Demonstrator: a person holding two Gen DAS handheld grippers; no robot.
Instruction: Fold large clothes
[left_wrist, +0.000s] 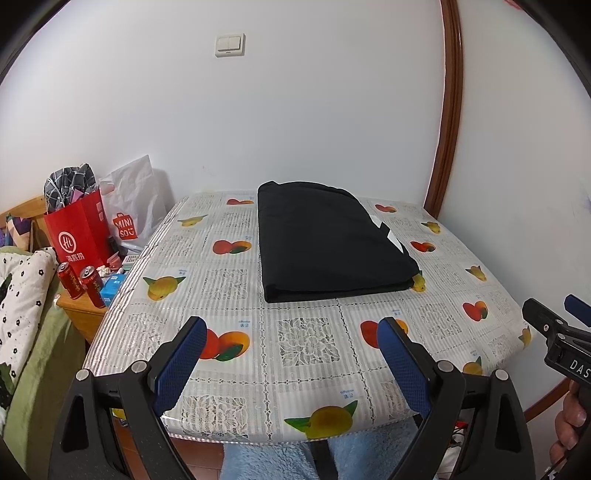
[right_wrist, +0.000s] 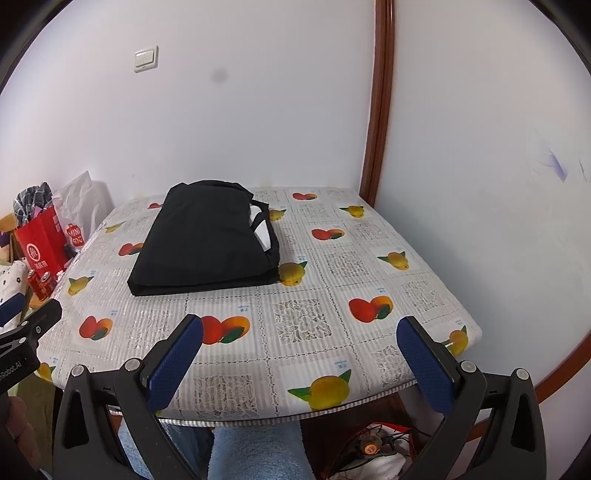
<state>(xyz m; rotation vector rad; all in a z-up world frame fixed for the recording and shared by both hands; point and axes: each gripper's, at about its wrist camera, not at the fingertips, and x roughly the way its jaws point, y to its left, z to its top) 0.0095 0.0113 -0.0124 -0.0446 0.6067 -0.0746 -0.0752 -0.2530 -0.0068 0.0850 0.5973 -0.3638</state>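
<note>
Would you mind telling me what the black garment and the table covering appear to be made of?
The black garment looks like soft matte woven or knit fabric, given its limp folded layers. The table covering seems glossy plastic or vinyl: it shows sheen and a printed fruit-and-lace pattern.

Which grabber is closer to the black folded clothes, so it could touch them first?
Probably the left gripper, though only slightly. In its view the black garment lies almost straight ahead between its open fingers. From the right gripper, also open, the garment sits off to the left. Neither touches it.

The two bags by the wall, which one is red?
The nearer bag, red with a white circle logo; the other bag behind is white with a small red Miniso logo.
</note>
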